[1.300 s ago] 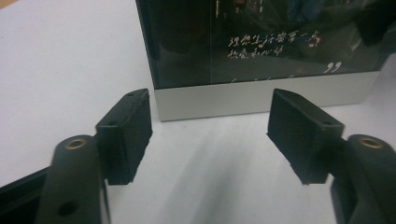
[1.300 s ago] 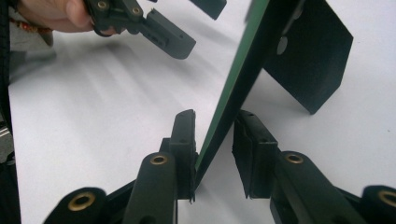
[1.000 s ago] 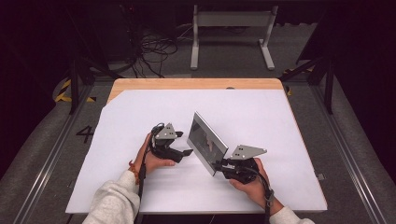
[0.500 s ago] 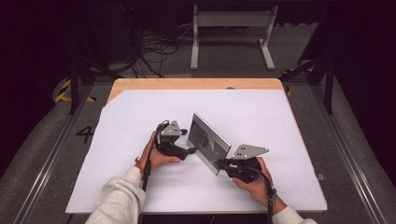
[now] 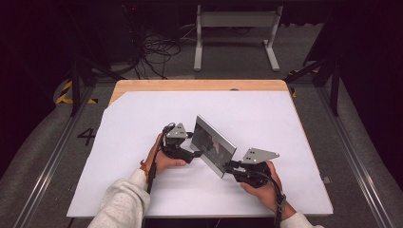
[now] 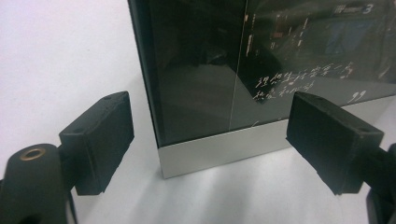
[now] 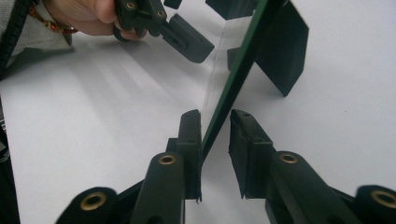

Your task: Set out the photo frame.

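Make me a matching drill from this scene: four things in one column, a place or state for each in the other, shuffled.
1 left claw
2 right claw
3 picture frame
4 white sheet

A lies over the wooden table
B jaws astride the frame's edge
C stands propped up, not flat
D jaws wide, facing the glass

Pairs: 1-D; 2-B; 3-C; 4-A. Both claws' jaws have just been opening.

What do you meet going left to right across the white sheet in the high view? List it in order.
Left hand → left gripper → picture frame standing on the white sheet → right gripper → right hand.
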Demonstrator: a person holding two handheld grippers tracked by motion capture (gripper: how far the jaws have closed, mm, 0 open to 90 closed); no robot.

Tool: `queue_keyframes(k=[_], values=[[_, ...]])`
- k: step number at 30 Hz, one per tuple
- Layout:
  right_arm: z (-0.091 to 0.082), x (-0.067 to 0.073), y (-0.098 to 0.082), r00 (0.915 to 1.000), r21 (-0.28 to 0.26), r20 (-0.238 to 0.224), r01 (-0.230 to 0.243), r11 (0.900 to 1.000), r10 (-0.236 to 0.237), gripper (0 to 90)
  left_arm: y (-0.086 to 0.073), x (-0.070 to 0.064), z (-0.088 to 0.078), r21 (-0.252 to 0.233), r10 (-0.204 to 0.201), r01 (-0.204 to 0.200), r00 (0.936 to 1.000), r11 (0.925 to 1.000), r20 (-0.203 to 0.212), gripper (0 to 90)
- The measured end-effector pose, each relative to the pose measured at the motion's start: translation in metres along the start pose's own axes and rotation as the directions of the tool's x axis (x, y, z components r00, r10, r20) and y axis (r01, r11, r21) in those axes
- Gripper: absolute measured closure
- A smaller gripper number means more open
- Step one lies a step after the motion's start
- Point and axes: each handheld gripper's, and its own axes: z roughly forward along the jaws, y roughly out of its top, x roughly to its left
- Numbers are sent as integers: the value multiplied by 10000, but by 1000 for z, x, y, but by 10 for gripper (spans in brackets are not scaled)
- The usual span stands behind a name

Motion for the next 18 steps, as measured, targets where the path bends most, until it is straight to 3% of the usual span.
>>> queue_keyframes(k=[9,18], values=[[-8,2,1,9998,-326,101,-161,9993,164,821,3,-4,7,244,199,-207,9993,9995,321,197],[-9,1,0,9995,-337,289,-113,9994,123,827,1,-4,2,398,188,-198,9995,9990,268,238]])
